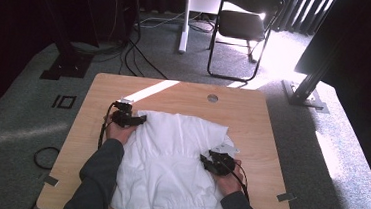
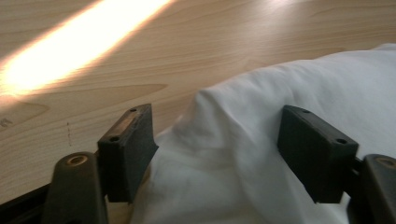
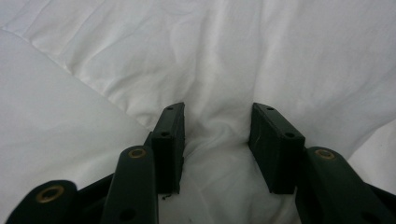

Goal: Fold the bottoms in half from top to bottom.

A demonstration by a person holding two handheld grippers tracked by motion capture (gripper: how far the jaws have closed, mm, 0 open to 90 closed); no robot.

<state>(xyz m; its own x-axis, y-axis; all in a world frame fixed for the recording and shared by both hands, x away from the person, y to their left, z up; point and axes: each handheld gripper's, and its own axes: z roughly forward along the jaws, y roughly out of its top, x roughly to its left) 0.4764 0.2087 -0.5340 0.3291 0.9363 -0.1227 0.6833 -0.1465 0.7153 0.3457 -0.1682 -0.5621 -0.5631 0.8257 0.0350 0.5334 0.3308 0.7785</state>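
White garment [image 1: 169, 153]: soft matt cloth, finely creased, gathered hem seen at near edge. Table [image 1: 266, 141]: pale wood-grain top, smooth, slight sheen where sunlit. Jaws of left gripper [image 2: 219, 154] and right gripper [image 3: 217, 149]: matt black plastic blocks, brass-coloured metal rivets noted at links.

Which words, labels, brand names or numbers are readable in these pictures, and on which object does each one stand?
None can be read. The white garment, the wooden table and the left gripper and right gripper carry no visible lettering. A faint dark mark on the table's left edge is too blurred to read.
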